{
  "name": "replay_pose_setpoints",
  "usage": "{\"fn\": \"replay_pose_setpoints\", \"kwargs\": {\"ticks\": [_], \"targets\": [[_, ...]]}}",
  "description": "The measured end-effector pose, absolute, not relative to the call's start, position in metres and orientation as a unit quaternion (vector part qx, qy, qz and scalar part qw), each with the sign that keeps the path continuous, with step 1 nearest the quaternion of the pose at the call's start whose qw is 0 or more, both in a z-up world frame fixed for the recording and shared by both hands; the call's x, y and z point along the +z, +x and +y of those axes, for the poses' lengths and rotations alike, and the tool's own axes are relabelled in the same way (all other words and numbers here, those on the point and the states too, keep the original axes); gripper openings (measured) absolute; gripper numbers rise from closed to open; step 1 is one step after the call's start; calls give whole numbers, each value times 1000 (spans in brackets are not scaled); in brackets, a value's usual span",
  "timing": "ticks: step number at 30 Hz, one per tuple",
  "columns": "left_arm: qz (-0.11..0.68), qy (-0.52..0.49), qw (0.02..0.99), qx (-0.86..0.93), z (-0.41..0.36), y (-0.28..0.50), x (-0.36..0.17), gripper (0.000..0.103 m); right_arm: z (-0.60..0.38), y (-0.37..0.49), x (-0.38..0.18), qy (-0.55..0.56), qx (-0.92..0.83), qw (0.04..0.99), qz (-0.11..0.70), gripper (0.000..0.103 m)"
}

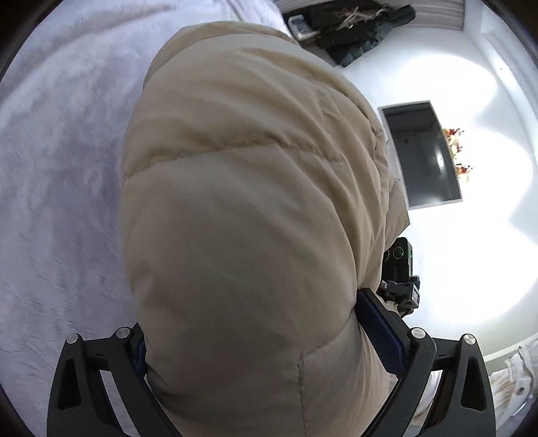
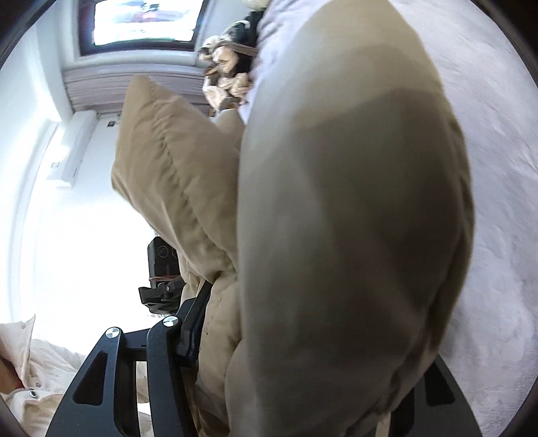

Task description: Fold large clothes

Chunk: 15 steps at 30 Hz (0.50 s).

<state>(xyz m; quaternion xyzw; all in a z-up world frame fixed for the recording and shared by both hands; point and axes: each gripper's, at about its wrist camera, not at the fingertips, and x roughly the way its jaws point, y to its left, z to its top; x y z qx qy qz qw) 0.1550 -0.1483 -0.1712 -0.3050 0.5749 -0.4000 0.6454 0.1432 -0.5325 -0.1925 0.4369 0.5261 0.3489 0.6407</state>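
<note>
Wall television (image 1: 422,153), dark clothes (image 1: 356,30), grey bedspread (image 1: 60,168)

Left tongs (image 1: 255,339) clamped on padded fabric, right tongs (image 2: 302,339) likewise clamped

You see a puffy beige quilted jacket (image 1: 248,208) of smooth matt cloth, over a pale grey fuzzy bedspread (image 1: 57,174).

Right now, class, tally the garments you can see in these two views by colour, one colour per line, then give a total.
Beige puffer jacket, gripped by left gripper and right gripper: 1
Dark garment on the bed: 1
Cream button-up garment: 1
Total: 3
</note>
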Motion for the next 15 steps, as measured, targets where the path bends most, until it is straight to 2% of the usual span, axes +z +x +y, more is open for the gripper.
{"fn": "replay_pose_setpoints", "kwargs": {"ticks": [8, 15], "targets": [[528, -307, 689, -391, -40, 202, -136, 100, -455, 176, -165, 413, 379, 661, 499, 59], [516, -303, 724, -343, 57, 275, -140, 100, -373, 232, -182, 406, 402, 655, 494, 59]]}}
